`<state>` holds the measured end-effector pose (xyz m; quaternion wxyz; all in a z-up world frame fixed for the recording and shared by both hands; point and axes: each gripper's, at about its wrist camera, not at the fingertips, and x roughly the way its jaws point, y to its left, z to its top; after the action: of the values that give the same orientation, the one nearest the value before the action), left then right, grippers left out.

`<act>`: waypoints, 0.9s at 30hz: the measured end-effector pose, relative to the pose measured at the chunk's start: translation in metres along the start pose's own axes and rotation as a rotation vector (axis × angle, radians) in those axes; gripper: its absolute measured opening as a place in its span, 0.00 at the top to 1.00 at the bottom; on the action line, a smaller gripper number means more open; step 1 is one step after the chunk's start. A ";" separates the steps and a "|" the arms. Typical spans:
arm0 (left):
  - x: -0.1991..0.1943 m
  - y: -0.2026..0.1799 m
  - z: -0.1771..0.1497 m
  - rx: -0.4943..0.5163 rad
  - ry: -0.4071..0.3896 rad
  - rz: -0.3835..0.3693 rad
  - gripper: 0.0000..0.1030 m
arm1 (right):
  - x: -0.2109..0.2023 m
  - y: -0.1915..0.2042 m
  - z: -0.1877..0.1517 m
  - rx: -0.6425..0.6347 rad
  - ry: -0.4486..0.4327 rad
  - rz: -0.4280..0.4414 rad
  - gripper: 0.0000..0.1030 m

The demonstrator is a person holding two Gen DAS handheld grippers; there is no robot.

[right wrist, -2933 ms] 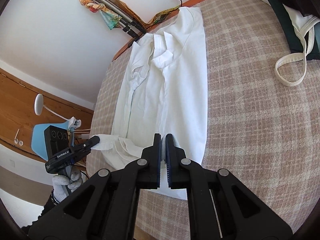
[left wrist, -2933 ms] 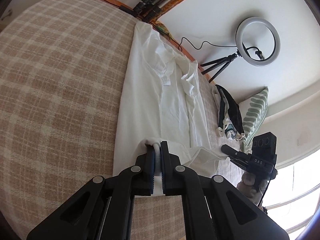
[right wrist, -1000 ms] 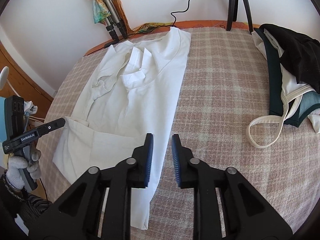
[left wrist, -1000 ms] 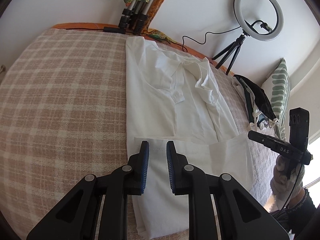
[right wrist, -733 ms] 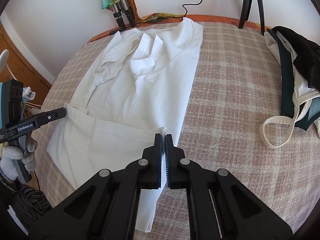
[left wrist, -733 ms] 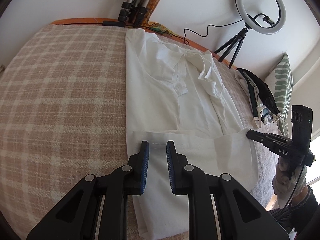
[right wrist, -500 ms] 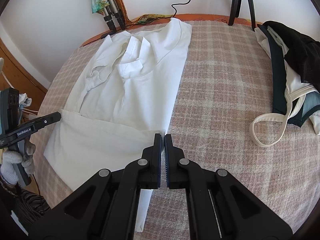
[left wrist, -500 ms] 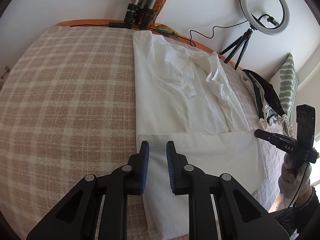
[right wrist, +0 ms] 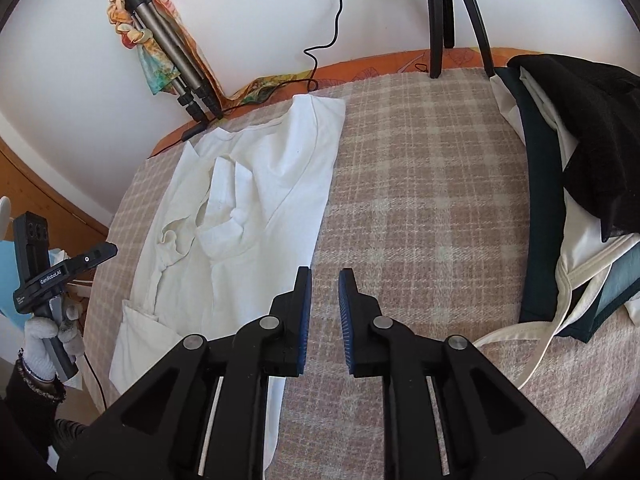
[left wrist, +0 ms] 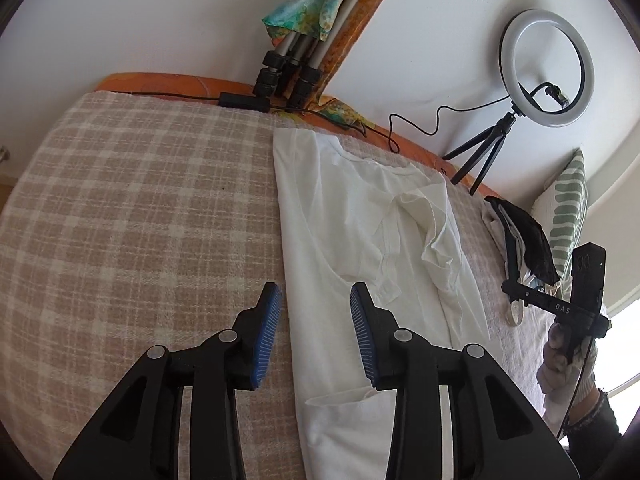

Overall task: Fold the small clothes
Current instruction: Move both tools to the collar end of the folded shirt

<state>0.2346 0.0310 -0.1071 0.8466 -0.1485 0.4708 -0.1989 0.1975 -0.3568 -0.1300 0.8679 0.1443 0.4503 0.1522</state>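
1. Left gripper (left wrist: 315, 320): jaws now spread wide and holding nothing; half a second ago they were only slightly parted over the folded-up hem.
2. Right gripper (right wrist: 324, 304): jaws parted, empty; half a second ago they were pinched together at the shirt's edge, so that grip has been let go.
3. Both wrist views now sit further up the shirt than before, with collar and sleeves nearer the fingers.
4. White t-shirt (left wrist: 360, 240) lies flat on the checked bedspread (left wrist: 140, 220), collar toward the wall, sleeves folded in over the chest, bottom hem turned up toward the near end.
5. Left view: the shirt's long edge runs between the two blue pads, the right-hand pad over cloth, the other over bedspread.
6. Right view: t-shirt (right wrist: 248, 220) lies left of the fingers; its edge passes just beside the left pad, possibly under it, hard to tell.
7. Pile of dark and pale clothes (right wrist: 568, 184) lies well apart at the right.
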 end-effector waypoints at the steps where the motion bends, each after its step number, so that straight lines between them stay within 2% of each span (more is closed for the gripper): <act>1: 0.004 0.003 0.006 0.002 0.000 0.004 0.66 | 0.004 -0.003 0.007 0.006 0.003 0.010 0.86; 4: 0.015 0.009 0.025 0.011 -0.006 0.016 0.66 | 0.015 -0.005 0.029 -0.009 -0.015 -0.007 0.86; 8: 0.031 0.013 0.049 0.028 -0.024 0.014 0.66 | 0.028 0.001 0.059 -0.044 -0.042 0.039 0.86; 13: 0.059 0.013 0.072 0.055 -0.007 0.029 0.66 | 0.060 0.019 0.089 -0.120 -0.023 0.038 0.86; 22: 0.098 0.006 0.090 0.110 0.010 0.053 0.66 | 0.117 0.027 0.128 -0.146 0.008 0.021 0.86; 27: 0.113 0.011 0.097 0.095 0.006 0.059 0.66 | 0.133 0.028 0.136 -0.167 0.032 0.008 0.86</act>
<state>0.3736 -0.0071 -0.1459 0.8567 -0.0934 0.4676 -0.1965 0.3788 -0.2945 -0.1423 0.8690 0.0707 0.4491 0.1951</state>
